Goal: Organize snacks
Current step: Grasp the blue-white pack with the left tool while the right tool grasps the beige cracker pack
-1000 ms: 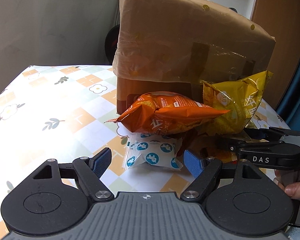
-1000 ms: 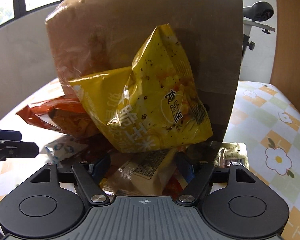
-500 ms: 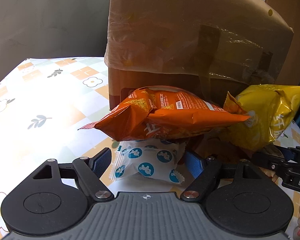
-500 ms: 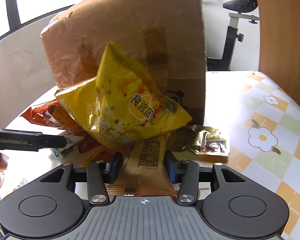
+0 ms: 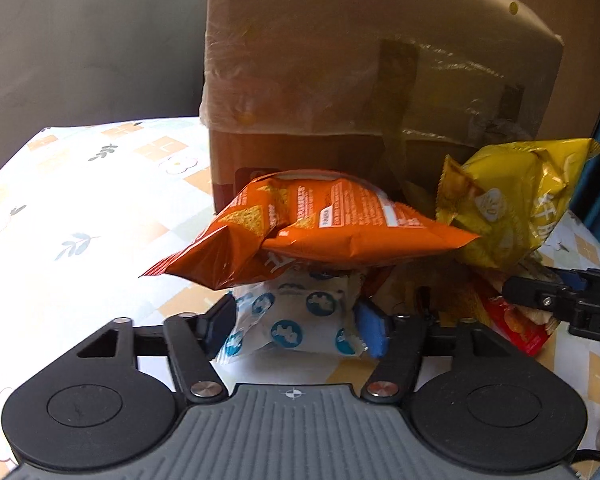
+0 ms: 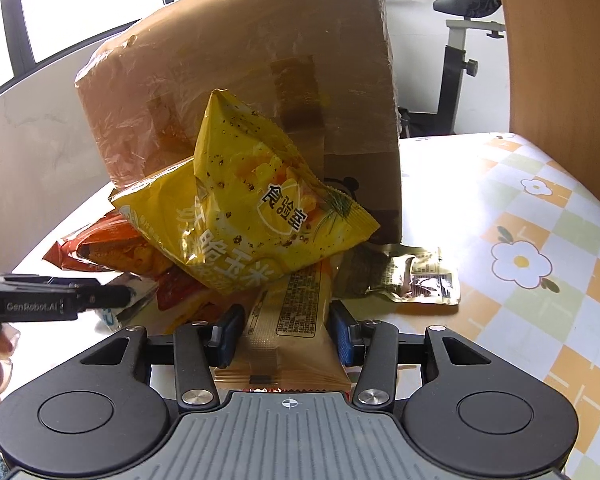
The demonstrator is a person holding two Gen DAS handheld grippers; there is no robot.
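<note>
Blue-padded tools, both closing on packets; sorting barely begun.
Left tool (image 5: 294,326) straddles the white-and-blue packet (image 5: 296,322), right tool (image 6: 286,332) the tan packet (image 6: 290,320); orange bag (image 5: 320,232) and yellow bag (image 6: 252,212) remain heaped against the cardboard box (image 6: 260,92).

Floral-check table (image 6: 540,208): cardboard box (image 6: 240,92), snack heap against it, olive sachet (image 6: 416,276) flat beside.

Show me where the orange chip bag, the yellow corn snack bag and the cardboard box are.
orange chip bag (image 5: 340,236): left wrist view, bag's front panel.
yellow corn snack bag (image 6: 256,216): right wrist view, printed front.
cardboard box (image 6: 236,64): right wrist view, wrapped side.
</note>
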